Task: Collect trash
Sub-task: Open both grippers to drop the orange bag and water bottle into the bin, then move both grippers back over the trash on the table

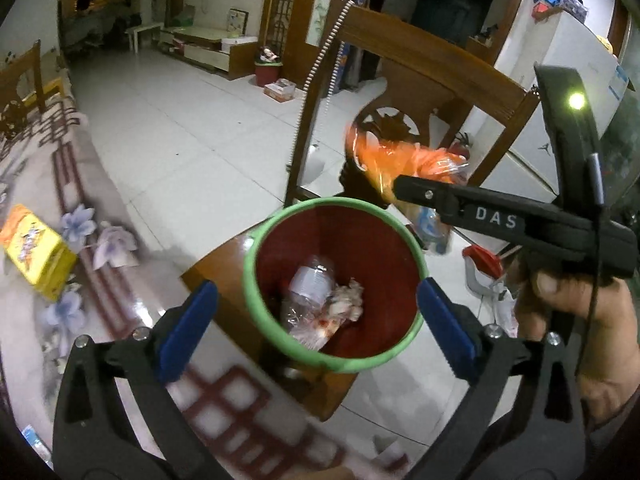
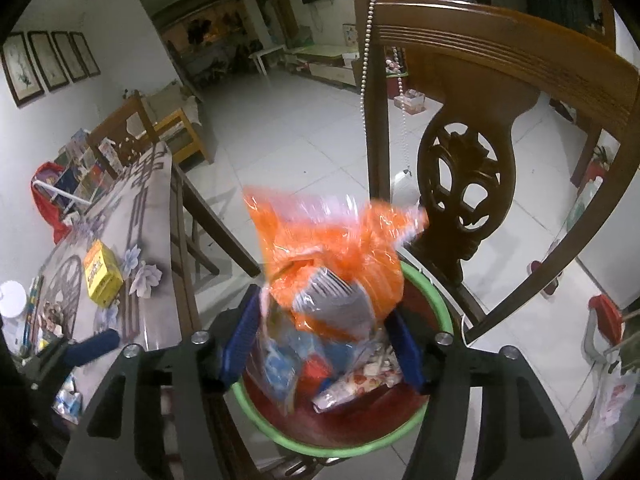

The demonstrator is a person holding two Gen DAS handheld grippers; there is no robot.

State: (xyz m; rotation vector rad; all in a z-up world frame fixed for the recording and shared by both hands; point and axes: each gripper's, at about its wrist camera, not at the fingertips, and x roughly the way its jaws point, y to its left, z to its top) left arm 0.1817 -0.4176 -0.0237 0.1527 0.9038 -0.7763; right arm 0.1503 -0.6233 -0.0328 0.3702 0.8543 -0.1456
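Blue pads of the right hand-held gripper [image 2: 320,340] are seen clamped on an orange plastic bag [image 2: 328,240], which is held directly above the bin [image 2: 280,436], a red bucket with a green rim standing on a wooden chair seat beside the tabletop [image 2: 156,208]. The bag's long axis runs roughly upward from the jaws; it is crinkled, part clear, and appears stuffed with wrappers. The left hand-held gripper [image 1: 316,328] is held with its jaws wide apart and empty, framing the bin's mouth from the tabletop side. A crushed clear bottle [image 1: 312,284] and crumpled paper are already seen inside the bin. Release straight down is judged sufficient. Farther off, a yellow box [image 1: 36,252] lies on the tabletop.
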